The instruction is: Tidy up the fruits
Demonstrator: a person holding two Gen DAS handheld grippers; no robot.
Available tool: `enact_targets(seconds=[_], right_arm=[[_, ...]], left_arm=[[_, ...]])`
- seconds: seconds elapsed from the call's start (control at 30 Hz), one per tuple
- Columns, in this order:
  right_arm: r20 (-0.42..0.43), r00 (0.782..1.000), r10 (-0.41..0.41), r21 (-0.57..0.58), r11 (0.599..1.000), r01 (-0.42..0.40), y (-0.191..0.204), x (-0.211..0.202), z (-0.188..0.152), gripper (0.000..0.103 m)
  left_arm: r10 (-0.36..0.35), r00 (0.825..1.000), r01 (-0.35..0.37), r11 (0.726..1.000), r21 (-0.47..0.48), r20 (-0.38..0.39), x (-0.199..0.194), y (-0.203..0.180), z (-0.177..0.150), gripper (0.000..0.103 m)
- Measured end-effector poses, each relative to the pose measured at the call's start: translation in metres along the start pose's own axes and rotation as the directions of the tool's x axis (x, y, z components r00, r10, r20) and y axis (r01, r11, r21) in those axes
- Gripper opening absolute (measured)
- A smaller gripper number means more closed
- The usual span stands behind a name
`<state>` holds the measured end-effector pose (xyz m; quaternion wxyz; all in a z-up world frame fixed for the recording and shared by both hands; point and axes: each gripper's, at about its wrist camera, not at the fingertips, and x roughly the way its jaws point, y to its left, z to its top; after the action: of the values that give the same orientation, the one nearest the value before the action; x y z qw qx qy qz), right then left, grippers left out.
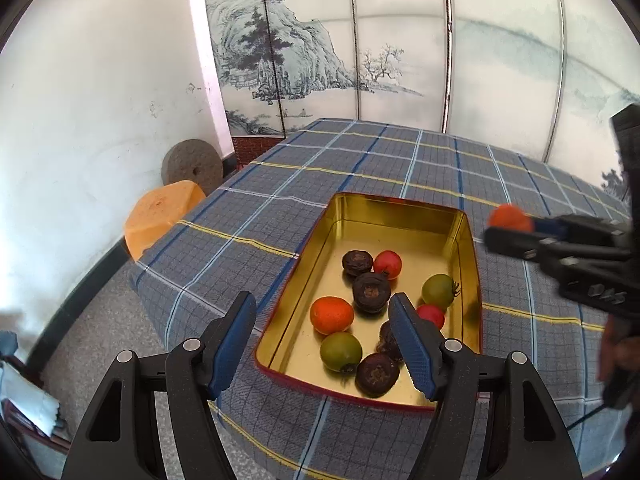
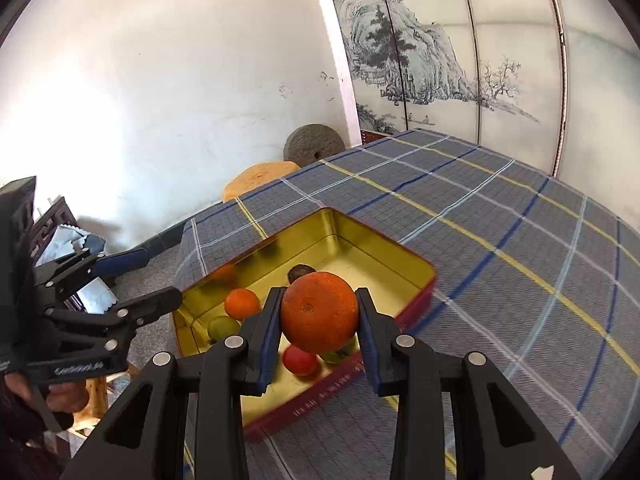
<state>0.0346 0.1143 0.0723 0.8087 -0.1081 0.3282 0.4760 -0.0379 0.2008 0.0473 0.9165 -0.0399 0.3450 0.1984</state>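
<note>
A gold tin tray [image 1: 400,220] with a red outside lies on the checked tablecloth and holds several fruits: dark brown ones [image 1: 371,292], red ones [image 1: 388,264], green ones [image 1: 341,351] and an orange one [image 1: 331,314]. My left gripper [image 1: 322,340] is open and empty, low over the tray's near left corner. My right gripper [image 2: 318,320] is shut on an orange [image 2: 319,312] and holds it above the tray [image 2: 384,256]. In the left wrist view the right gripper [image 1: 520,232] is to the right of the tray with the orange [image 1: 510,216].
The checked tablecloth [image 1: 400,152] covers the table, which ends at left. Beyond the left edge stand an orange stool [image 1: 160,212] and a round millstone [image 1: 192,162] by the white wall. A painted folding screen [image 1: 360,40] stands behind.
</note>
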Motion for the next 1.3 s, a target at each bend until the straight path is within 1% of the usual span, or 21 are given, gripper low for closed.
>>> enact_targets(seconds=[0.07, 0.27, 0.37, 0.4, 0.43, 0.47, 0.5, 0.6, 0.63, 0.7, 0.8, 0.93, 1.17, 1.3], right_arm=[[-0.015, 1.0, -0.002, 0.013, 1.0, 0.002, 0.005, 0.014, -0.001, 0.033], [-0.072, 0.997, -0.024, 0.032, 0.999, 0.027, 0.013, 0.06, -0.004, 0.035], [-0.068, 0.997, -0.035, 0.033, 0.999, 0.038, 0.016, 0.067, -0.003, 0.036], [-0.054, 0.998, -0.029, 0.039, 0.999, 0.031, 0.018, 0.065, 0.0, 0.042], [-0.035, 0.999, -0.022, 0.044, 0.999, 0.024, 0.018, 0.06, 0.002, 0.047], [0.0, 1.0, -0.016, 0.047, 0.999, 0.016, 0.02, 0.051, 0.004, 0.057], [0.028, 1.0, -0.014, 0.04, 0.999, 0.012, 0.022, 0.043, 0.007, 0.063], [0.088, 0.996, -0.026, 0.003, 1.0, 0.026, 0.031, 0.018, 0.012, 0.065], [0.11, 0.993, -0.031, -0.011, 0.999, 0.032, 0.035, 0.007, 0.012, 0.067], [0.152, 0.987, -0.047, -0.029, 0.998, 0.052, 0.041, -0.016, 0.007, 0.077], [0.191, 0.98, -0.059, -0.042, 0.997, 0.069, 0.043, -0.042, -0.002, 0.08], [0.206, 0.974, -0.096, -0.047, 0.993, 0.108, 0.037, -0.067, -0.016, 0.083], [0.215, 0.963, -0.16, 0.017, 0.987, 0.16, 0.004, -0.099, -0.04, 0.084], [0.216, 0.956, -0.2, 0.061, 0.98, 0.192, -0.019, -0.117, -0.057, 0.088]], left_arm=[[0.021, 1.0, -0.021, 1.0, -0.002, 0.01, -0.004, 0.003, -0.001, 0.069], [-0.021, 0.999, 0.02, 1.0, 0.023, 0.05, -0.017, 0.006, -0.002, 0.069], [-0.036, 0.997, 0.034, 0.999, 0.031, 0.067, -0.023, 0.005, -0.002, 0.069], [-0.04, 0.997, 0.037, 0.999, 0.033, 0.071, -0.026, 0.005, -0.003, 0.069], [-0.041, 0.997, 0.038, 0.999, 0.036, 0.072, -0.028, 0.005, -0.003, 0.07], [-0.039, 0.997, 0.036, 0.999, 0.039, 0.072, -0.029, 0.005, -0.003, 0.07], [-0.039, 0.996, 0.036, 0.999, 0.04, 0.075, -0.031, 0.004, -0.002, 0.07], [-0.047, 0.995, 0.044, 0.998, 0.041, 0.089, -0.037, 0.004, -0.002, 0.071], [-0.054, 0.994, 0.05, 0.998, 0.039, 0.09, -0.039, 0.004, -0.001, 0.074], [-0.054, 0.994, 0.051, 0.998, 0.04, 0.094, -0.043, 0.002, -0.001, 0.077], [-0.057, 0.993, 0.052, 0.997, 0.052, 0.103, -0.05, -0.002, -0.001, 0.077], [-0.062, 0.992, 0.054, 0.996, 0.074, 0.109, -0.058, -0.012, -0.001, 0.077], [-0.081, 0.992, 0.07, 0.991, 0.111, 0.097, -0.067, -0.035, 0.001, 0.078], [-0.095, 0.992, 0.082, 0.986, 0.147, 0.085, -0.068, -0.052, 0.003, 0.079]])
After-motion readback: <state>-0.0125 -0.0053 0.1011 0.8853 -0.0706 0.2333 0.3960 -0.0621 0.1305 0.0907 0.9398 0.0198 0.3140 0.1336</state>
